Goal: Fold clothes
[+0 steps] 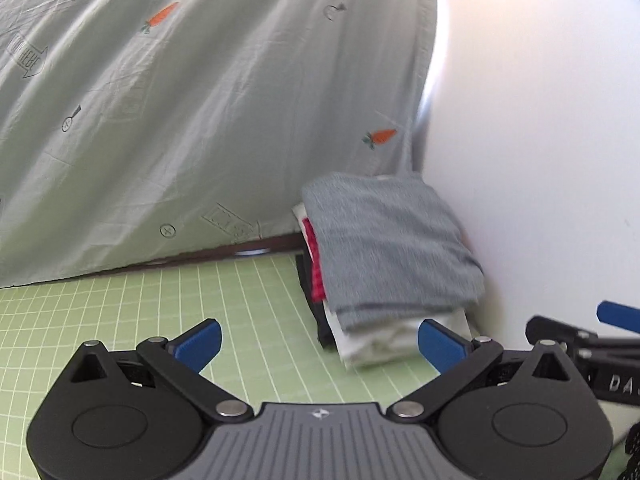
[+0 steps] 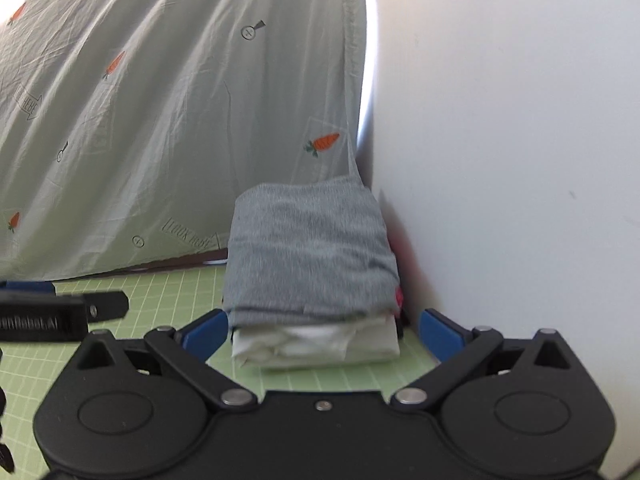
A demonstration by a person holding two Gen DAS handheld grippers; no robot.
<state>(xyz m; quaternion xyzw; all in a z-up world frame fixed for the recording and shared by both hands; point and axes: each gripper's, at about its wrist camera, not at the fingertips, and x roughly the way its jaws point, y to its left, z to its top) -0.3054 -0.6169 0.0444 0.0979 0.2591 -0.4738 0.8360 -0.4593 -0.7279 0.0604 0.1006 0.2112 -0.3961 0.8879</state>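
A pale sheet (image 1: pixel 208 120) printed with carrots hangs at the back left, its lower edge meeting the green gridded surface (image 1: pixel 160 320). The left tongs (image 1: pixel 320 346) are spread wide and released, nothing between their blue fingers (image 1: pixel 200 344); the stack lies just ahead of them and to the right.

The stack (image 2: pixel 312 280) of folded clothes sits in the far right corner of the surface, against the sheet behind and the white wall (image 2: pixel 500 160) to its right. A grey piece (image 2: pixel 308 248) lies on top, a white one (image 2: pixel 316 346) shows at the bottom front, and red and dark layers peek out along the left side in the left view.

The right tongs (image 2: pixel 322 334) face the stack squarely, fully spread and released, their fingers (image 2: pixel 438 334) flanking its front edge without pressing it. Each pair of tongs shows at the edge of the other's view, side by side. Both views are slightly blurred.
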